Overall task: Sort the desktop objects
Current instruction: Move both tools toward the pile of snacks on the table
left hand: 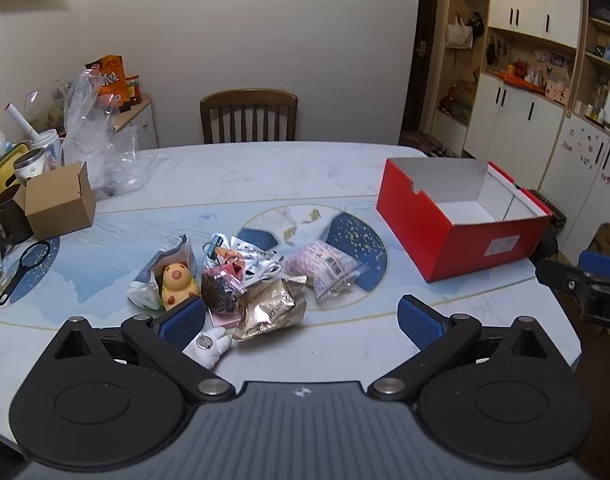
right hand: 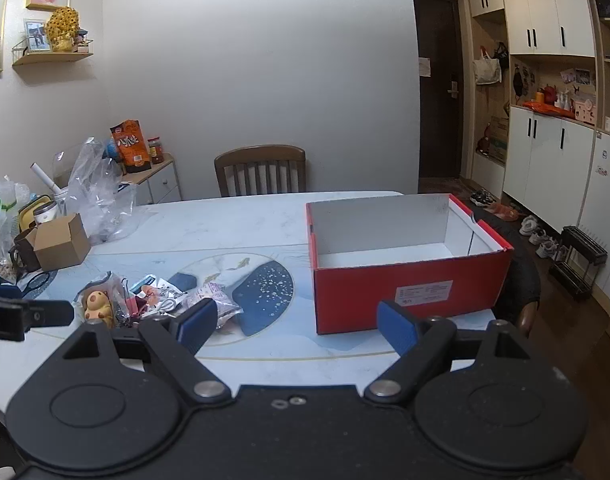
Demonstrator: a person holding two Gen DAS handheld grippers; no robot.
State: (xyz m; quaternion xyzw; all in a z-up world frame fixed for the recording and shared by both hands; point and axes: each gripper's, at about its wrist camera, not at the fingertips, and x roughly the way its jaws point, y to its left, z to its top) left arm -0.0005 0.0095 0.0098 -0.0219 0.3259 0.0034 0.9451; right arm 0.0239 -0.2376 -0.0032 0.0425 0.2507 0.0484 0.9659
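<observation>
A pile of small objects lies mid-table: a yellow capybara toy, a dark scrunchy packet, a gold foil packet, a pink wrapped packet and a white plush keychain. An open, empty red shoebox stands to the right; it also shows in the right wrist view. My left gripper is open just in front of the pile, its left finger over the plush. My right gripper is open and empty, in front of the box's left corner.
A small brown cardboard box, a clear plastic bag, cups and a black magnifier crowd the table's left side. A wooden chair stands behind the table. Cabinets line the right wall.
</observation>
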